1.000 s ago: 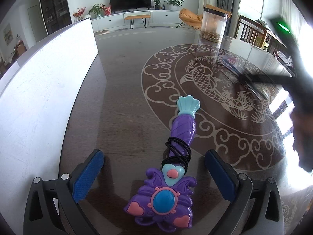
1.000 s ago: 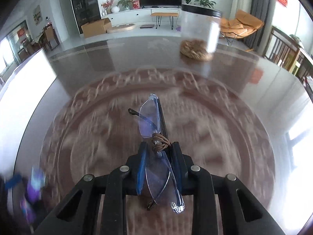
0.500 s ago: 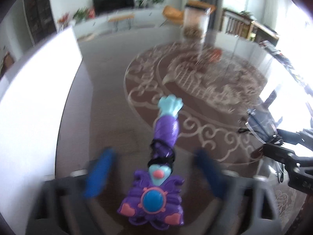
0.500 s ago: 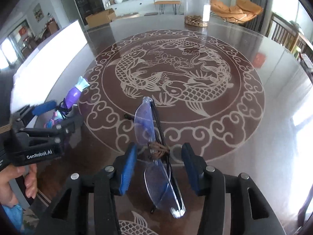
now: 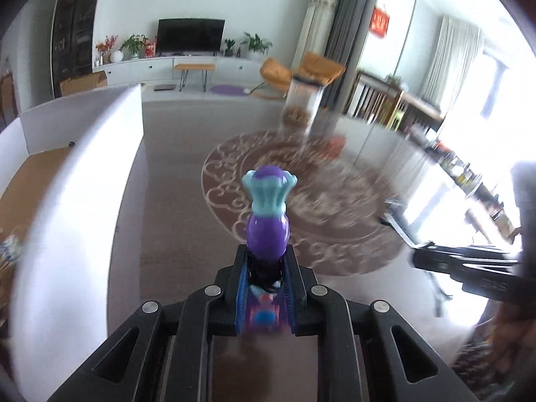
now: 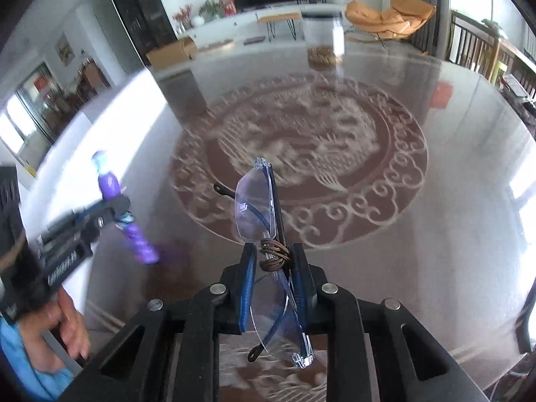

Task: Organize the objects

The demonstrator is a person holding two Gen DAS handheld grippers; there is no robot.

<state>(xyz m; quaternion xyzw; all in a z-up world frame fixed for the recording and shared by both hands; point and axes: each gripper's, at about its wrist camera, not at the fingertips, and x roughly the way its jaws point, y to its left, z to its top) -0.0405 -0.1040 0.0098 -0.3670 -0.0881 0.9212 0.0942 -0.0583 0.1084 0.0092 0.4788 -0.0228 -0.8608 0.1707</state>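
Now, with the left gripper (image 5: 266, 296) clamping the purple toy wand (image 5: 267, 231) and the right gripper (image 6: 275, 288) clamping the folded glasses (image 6: 258, 207) above the tabletop (image 6: 452, 201), keep both jaws firm while carrying toward the white box (image 5: 83, 154).

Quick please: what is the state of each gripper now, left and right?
Left gripper: shut on the purple toy wand.
Right gripper: shut on the folded glasses.
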